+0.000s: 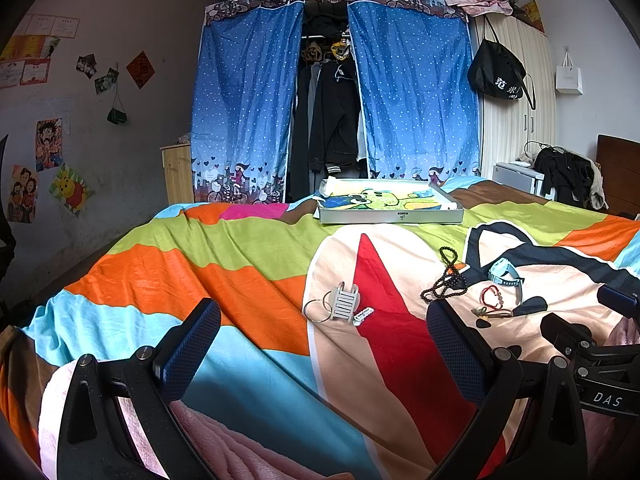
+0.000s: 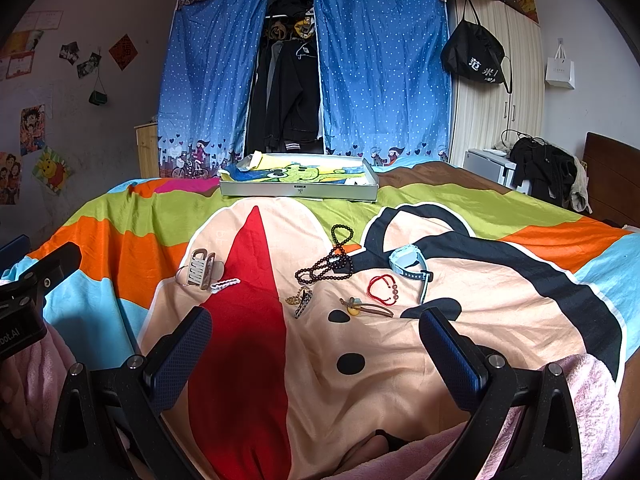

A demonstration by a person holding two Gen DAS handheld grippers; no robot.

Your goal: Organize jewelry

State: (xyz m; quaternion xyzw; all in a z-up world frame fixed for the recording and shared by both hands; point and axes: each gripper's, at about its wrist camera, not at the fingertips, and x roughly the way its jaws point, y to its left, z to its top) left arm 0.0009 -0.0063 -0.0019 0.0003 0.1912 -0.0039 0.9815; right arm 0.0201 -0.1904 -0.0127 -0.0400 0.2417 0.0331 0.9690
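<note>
Both my grippers, left gripper (image 1: 324, 344) and right gripper (image 2: 316, 344), gape wide and empty; the red cord bracelet (image 2: 383, 289) lies mid-frame just above my right gripper, the nearer one

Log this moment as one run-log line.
left claw open, empty | right claw open, empty | jewelry loose on bedspread | tray unfilled

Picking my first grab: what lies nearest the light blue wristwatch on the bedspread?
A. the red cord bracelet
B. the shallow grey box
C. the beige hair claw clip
A: the red cord bracelet lies just beside the light blue wristwatch; the clip and box sit farther off.
</note>
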